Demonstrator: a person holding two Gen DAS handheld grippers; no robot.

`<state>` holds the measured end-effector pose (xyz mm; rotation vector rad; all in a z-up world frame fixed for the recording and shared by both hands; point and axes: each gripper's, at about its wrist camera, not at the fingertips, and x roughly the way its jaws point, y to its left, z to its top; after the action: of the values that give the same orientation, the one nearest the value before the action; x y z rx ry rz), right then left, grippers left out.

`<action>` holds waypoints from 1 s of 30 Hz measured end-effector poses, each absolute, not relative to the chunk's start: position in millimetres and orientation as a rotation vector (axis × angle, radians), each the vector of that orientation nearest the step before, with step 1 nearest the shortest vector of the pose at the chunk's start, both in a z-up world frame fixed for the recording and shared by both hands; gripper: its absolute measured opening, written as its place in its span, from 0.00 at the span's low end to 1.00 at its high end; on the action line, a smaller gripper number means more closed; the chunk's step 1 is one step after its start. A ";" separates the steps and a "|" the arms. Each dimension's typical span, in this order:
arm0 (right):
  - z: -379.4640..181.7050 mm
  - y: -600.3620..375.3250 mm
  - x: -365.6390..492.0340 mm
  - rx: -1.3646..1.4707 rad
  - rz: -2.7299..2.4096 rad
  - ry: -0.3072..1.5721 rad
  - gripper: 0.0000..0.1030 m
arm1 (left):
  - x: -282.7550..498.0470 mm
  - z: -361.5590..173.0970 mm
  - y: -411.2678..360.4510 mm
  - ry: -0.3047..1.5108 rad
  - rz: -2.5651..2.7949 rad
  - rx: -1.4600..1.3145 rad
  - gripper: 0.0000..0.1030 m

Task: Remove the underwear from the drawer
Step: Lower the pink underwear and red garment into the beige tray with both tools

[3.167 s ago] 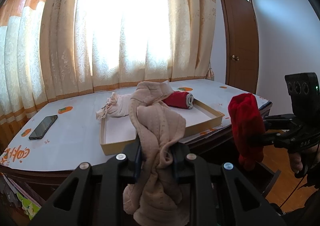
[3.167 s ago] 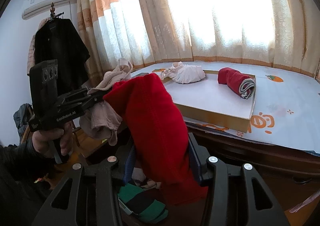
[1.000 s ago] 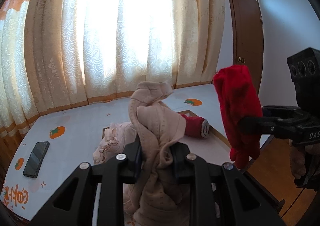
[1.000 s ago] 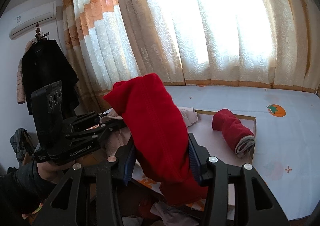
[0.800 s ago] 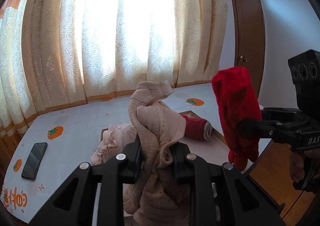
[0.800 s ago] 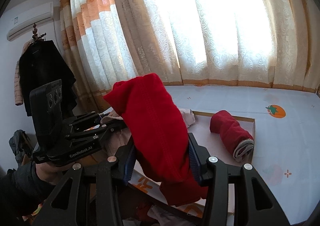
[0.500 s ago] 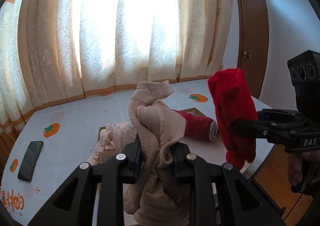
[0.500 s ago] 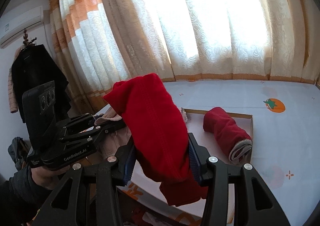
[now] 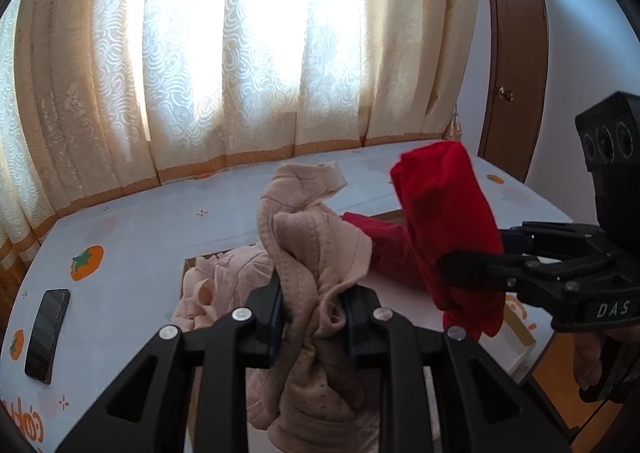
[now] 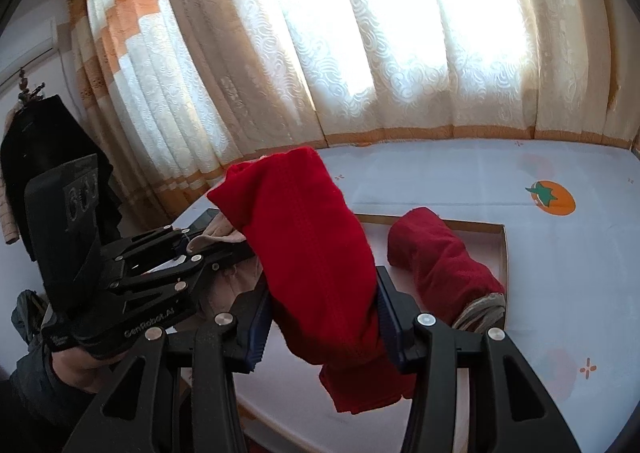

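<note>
My left gripper (image 9: 314, 317) is shut on beige underwear (image 9: 316, 253) that stands up between its fingers and hangs below them. My right gripper (image 10: 320, 317) is shut on red underwear (image 10: 308, 245); it also shows at the right of the left wrist view (image 9: 448, 229). Both are held above a shallow cardboard tray (image 10: 502, 249) on the table. In the tray lie a rolled red garment (image 10: 440, 257) and a crumpled beige garment (image 9: 216, 281). The drawer is out of view.
The table (image 10: 560, 285) has a pale cloth with orange fruit prints. A black phone (image 9: 47, 333) lies at its left side. Curtains (image 9: 240, 53) hang behind the table. A wooden door (image 9: 516, 65) stands at the far right, and a dark coat (image 10: 36, 157) hangs at the left.
Both grippers have risen and moved forward over the table and tray, still holding their garments. The drawer and floor have dropped out of view.
</note>
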<state>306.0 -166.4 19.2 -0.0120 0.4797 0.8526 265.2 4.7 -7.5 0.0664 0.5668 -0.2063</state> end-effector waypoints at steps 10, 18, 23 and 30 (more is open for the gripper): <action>8.7 -149.7 339.1 -0.020 0.823 0.542 0.48 | 292.0 -22.9 10.3 0.636 -0.210 0.018 0.21; 3.5 -141.7 365.2 -0.006 0.789 0.579 0.49 | 310.9 -34.6 1.7 0.682 -0.234 0.017 0.21; 0.9 -138.1 380.9 0.004 0.769 0.605 0.49 | 324.6 -38.6 -5.4 0.704 -0.232 0.036 0.21; -1.6 -131.3 394.6 -0.004 0.747 0.632 0.49 | 344.5 -44.6 -0.2 0.735 -0.206 0.027 0.21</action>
<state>394.6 -131.3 -1.6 -0.0036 0.6317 0.7466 344.5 -0.2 -44.6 0.0267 0.7355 -0.2056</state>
